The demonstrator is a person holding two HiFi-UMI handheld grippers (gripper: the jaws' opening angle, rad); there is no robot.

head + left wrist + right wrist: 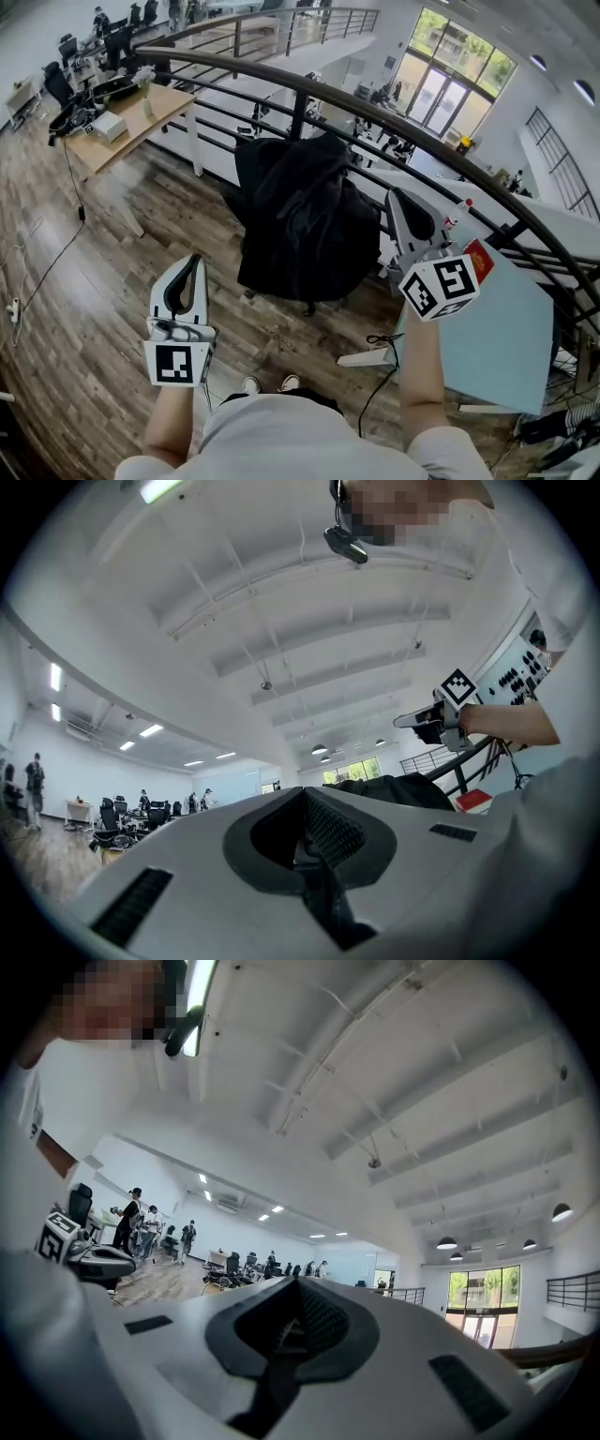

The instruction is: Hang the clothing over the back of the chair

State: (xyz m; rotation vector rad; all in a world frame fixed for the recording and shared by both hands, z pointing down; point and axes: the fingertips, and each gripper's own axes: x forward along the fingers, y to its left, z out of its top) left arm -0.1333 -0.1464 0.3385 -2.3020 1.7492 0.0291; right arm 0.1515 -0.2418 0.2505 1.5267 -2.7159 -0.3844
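Observation:
A black garment (pixel 305 220) hangs draped over an office chair in the middle of the head view. It hides nearly all of the chair; only the chair's base (pixel 309 306) shows below it. My left gripper (pixel 194 262) is held low and to the left of the garment, apart from it, jaws shut and empty. My right gripper (pixel 394 197) is raised at the garment's right edge, also shut with nothing in it. In the left gripper view the jaws (pixel 305 803) meet, and the garment (pixel 394 789) and the right gripper (pixel 441 719) lie beyond them. The right gripper (pixel 300 1293) points over the room.
A dark curved railing (pixel 375 108) runs right behind the chair. A light-blue panel (pixel 497 337) stands at the right beside my right arm. A wooden desk (pixel 131 117) is at the far left, and a cable (pixel 56 253) trails over the wood floor.

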